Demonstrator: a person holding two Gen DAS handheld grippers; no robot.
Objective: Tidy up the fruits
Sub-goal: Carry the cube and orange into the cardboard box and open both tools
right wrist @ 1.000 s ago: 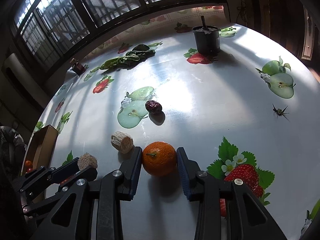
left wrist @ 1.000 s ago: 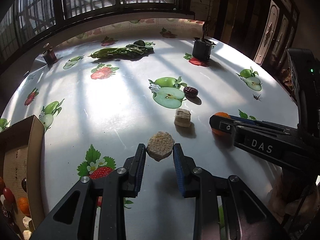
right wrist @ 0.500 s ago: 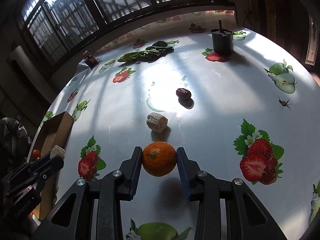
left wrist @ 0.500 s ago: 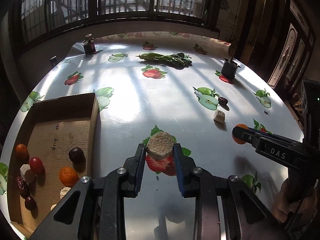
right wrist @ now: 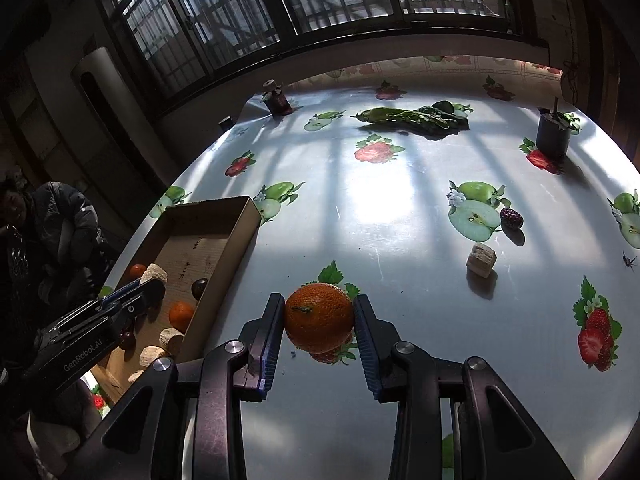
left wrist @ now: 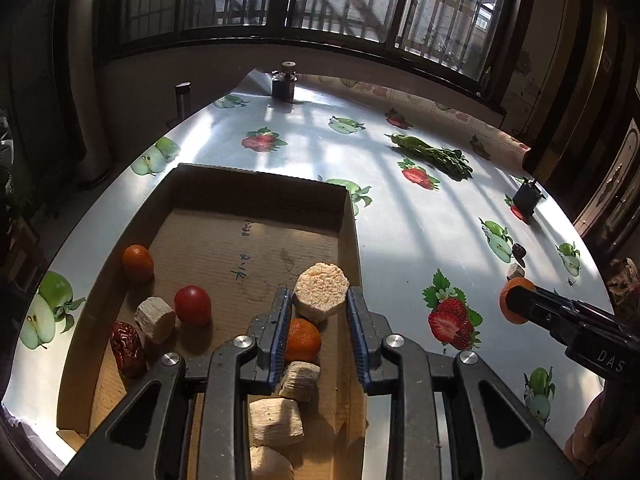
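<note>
My left gripper is shut on a pale beige chunk and holds it above the right side of the cardboard box. The box holds oranges, a red fruit, a date and several beige chunks. My right gripper is shut on an orange and holds it above the table, right of the box. A beige chunk and a dark date lie on the table at the right.
A bunch of green leaves, a black pot and a small dark jar stand at the far side of the table. A small spider figure lies at the right edge. A person in a dark jacket is at the left.
My left gripper has carried the beige chunk left, from above the table to above the box. My right gripper has moved left toward the box with the orange.
</note>
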